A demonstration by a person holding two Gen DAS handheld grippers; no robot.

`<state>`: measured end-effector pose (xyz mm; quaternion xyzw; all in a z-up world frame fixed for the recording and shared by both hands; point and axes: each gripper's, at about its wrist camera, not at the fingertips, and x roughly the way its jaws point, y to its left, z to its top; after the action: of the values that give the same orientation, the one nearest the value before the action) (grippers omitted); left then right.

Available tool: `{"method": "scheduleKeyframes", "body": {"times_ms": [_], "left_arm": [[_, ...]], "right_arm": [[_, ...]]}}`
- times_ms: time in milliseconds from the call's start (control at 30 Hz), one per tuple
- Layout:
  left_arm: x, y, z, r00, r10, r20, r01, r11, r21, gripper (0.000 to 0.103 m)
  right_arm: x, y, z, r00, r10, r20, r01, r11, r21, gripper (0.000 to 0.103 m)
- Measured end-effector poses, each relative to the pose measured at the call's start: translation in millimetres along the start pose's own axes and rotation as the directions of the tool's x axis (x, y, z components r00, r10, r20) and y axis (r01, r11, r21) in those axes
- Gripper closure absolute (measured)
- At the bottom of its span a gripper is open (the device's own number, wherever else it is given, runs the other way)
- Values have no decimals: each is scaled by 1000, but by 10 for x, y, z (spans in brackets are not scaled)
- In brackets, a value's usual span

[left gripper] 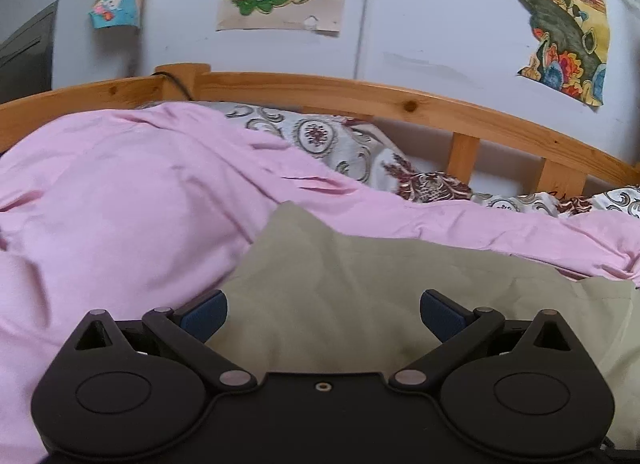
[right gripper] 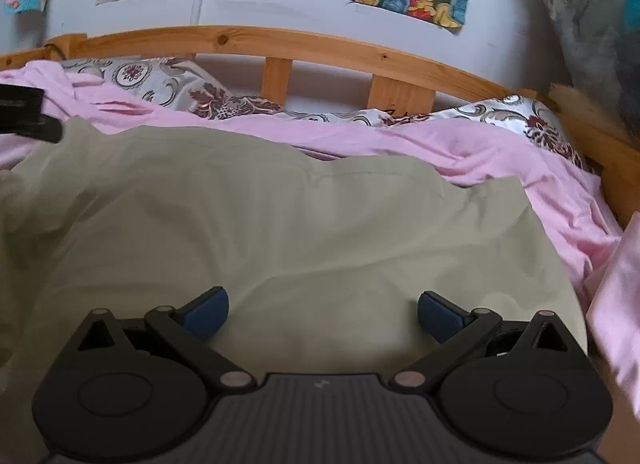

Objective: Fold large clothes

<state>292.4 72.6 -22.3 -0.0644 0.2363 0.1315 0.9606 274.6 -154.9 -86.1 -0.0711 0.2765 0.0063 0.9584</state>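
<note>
I have both grippers spread wide, holding nothing. The khaki garment (right gripper: pixel 280 216) lies flat on the pink sheet (right gripper: pixel 500 152), long axis left to right. My right gripper (right gripper: pixel 322 314) hovers over its middle; my left gripper (left gripper: pixel 323 314) is at its left edge.

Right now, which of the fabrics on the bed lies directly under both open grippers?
The plain khaki-green garment, spread on top of the pink sheet. The pink sheet surrounds it, and the patterned cover sits farther back by the wooden rail.

Left gripper (left gripper: pixel 323 314) black, blue pads (silver pivots); right gripper (right gripper: pixel 322 314) ribbed grey.
</note>
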Motion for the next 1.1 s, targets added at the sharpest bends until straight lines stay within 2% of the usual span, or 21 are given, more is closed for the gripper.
{"method": "scheduleKeyframes", "body": {"times_ms": [167, 300, 533, 633, 733, 867, 1000, 1100], "left_arm": [[-231, 59, -1, 999, 42, -34, -42, 999, 26, 1], [-461, 104, -9, 997, 51, -58, -48, 998, 40, 1], [-804, 245, -205, 987, 43, -155, -45, 999, -12, 1], [-894, 394, -422, 981, 0, -196, -17, 997, -82, 1], [-921, 581, -667, 972, -72, -226, 29, 982, -188, 1], [-816, 739, -905, 961, -125, -247, 58, 963, -264, 1], [-655, 770, -930, 968, -159, -195, 102, 957, -272, 1], [-492, 726, -906, 969, -155, -192, 100, 958, -269, 1]], "right_arm": [[35, 30, -51, 1000, -5, 1, 5, 1000, 24, 0], [40, 8, -70, 1000, 5, 2, -5, 999, 37, 0], [-31, -51, -51, 999, 37, -5, -36, 998, 49, 0], [-145, -103, -58, 996, 89, 13, -89, 995, 38, 0], [-244, -123, -108, 991, 125, 41, -126, 992, 18, 0], [-225, -54, -148, 994, 103, 40, -103, 995, -11, 0], [-204, 104, -248, 997, 53, 59, -48, 996, -74, 0], [-186, 191, -279, 997, 26, 69, -19, 995, -103, 0]]}}
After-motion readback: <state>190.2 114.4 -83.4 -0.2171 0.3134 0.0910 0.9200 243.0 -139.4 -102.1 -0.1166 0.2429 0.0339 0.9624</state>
